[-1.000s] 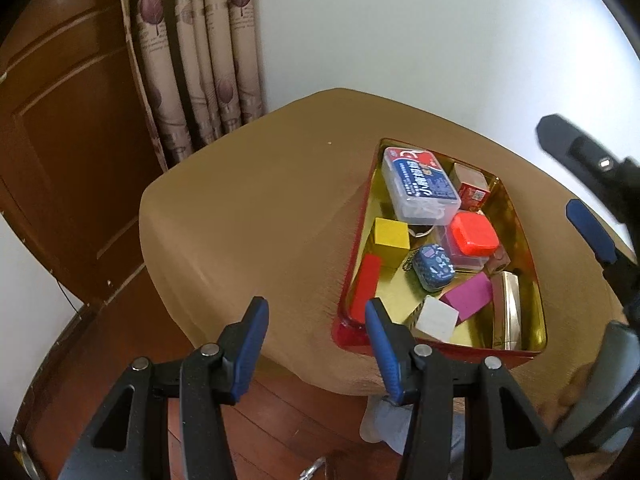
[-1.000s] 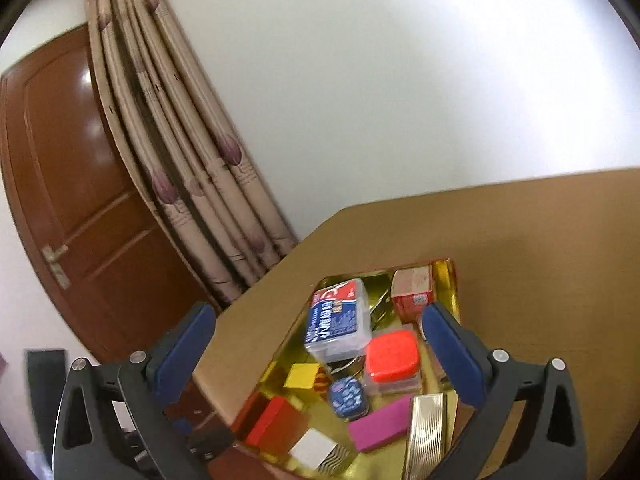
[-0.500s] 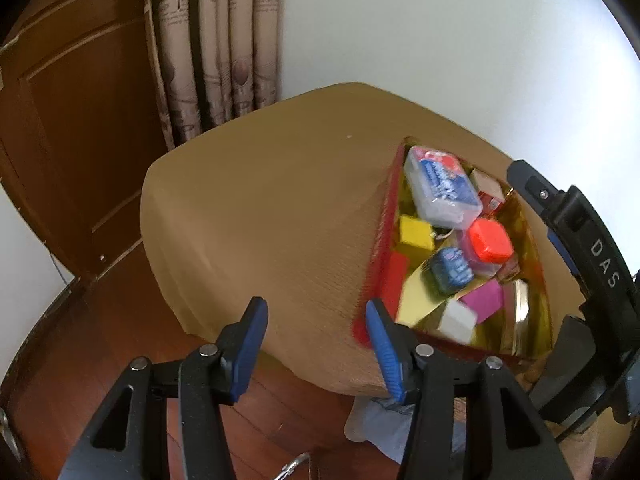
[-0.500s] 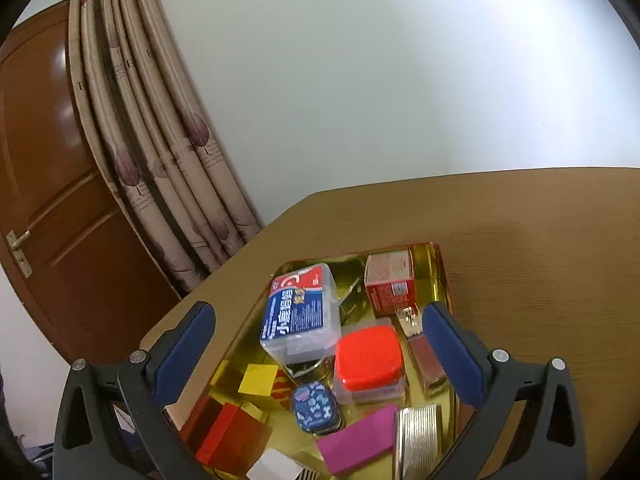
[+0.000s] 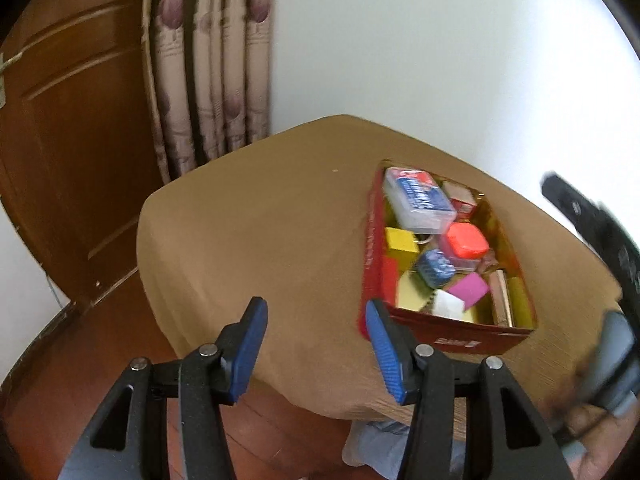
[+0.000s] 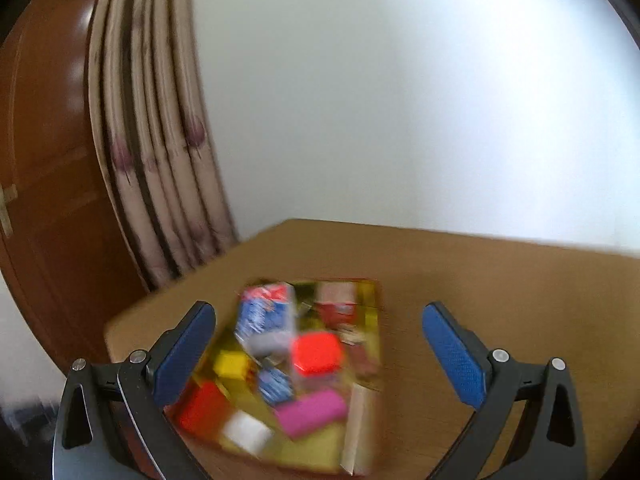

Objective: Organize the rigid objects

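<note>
Red tray point(image 5: 460, 340) bears white lettering, too blurred to read.

I see a red tin tray point(image 5: 454, 340) with a gold lining resting flat on the table. It's packed with small things: a red-lidded box point(image 5: 466, 240), yellow cube point(image 5: 400, 239), pink block point(image 5: 469, 289).

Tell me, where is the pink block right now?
In the left wrist view the pink block lies inside the red tin, near its front end, between the white block and the blue pouch.

place: home room | cues: wooden door point(image 5: 60, 152), patterned curtain point(image 5: 208, 80), cloth-covered table point(image 5: 260, 240)
</note>
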Demonstrator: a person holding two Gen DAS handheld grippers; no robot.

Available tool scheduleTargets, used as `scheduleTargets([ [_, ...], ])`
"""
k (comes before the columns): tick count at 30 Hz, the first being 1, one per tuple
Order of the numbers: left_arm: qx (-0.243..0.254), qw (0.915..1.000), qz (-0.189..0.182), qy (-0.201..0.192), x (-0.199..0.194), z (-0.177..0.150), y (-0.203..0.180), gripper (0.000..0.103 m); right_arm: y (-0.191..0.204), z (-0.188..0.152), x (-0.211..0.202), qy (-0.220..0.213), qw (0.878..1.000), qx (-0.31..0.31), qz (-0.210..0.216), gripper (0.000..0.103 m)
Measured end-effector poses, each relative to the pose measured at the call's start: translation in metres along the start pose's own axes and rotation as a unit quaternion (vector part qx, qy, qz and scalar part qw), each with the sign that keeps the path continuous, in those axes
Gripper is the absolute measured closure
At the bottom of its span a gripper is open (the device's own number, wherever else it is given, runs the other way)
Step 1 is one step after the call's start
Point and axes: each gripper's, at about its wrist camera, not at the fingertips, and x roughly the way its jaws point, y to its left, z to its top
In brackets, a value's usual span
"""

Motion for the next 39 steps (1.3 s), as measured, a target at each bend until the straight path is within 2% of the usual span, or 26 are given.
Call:
scheduleTargets([
  [2,0.009,0.9999,-0.006,-0.008,-0.006,0.0,-0.006,0.05,0.004,-0.006,-0.024,-0.011,0.998,-0.046,-0.043,0.0],
  [5,0.022,0.9991,-0.017,-0.032,-0.019,0.0,-0.015,0.05,0.009,-0.018,-0.049,-0.021,0.995,-0.082,-0.056,0.0],
  [9,0.042,0.998,-0.007,-0.047,-0.033,0.0,-0.026,0.05,0.017,-0.032,-0.065,-0.02,0.991,-0.106,-0.085,0.0],
  [13,0.062,0.9963,-0.011,-0.059,-0.049,0.0,-0.035,0.045,0.014,-0.032,-0.08,-0.019,0.994,-0.079,-0.071,0.0],
  [16,0.071,0.9947,-0.015,-0.072,-0.059,-0.002,-0.04,0.04,0.013,-0.029,-0.085,-0.017,0.993,-0.066,-0.092,0.0],
  [20,0.069,0.9932,-0.022,-0.091,-0.069,-0.004,-0.041,0.035,0.009,-0.028,-0.096,-0.018,0.995,-0.043,-0.09,0.0],
  [25,0.064,0.9915,-0.016,-0.112,-0.076,-0.004,-0.043,0.035,0.009,-0.025,-0.105,-0.022,0.994,-0.031,-0.104,0.0],
  [29,0.088,0.9887,-0.005,-0.122,-0.079,-0.006,-0.051,0.035,0.005,-0.021,-0.11,-0.026,0.994,-0.019,-0.102,0.0],
  [32,0.103,0.9869,0.004,-0.124,-0.079,-0.007,-0.057,0.035,0.005,-0.021,-0.111,-0.028,0.994,-0.019,-0.103,0.0],
  [39,0.095,0.9906,-0.009,-0.098,-0.07,-0.004,-0.053,0.035,0.003,-0.02,-0.108,-0.022,0.994,-0.016,-0.103,0.0],
])
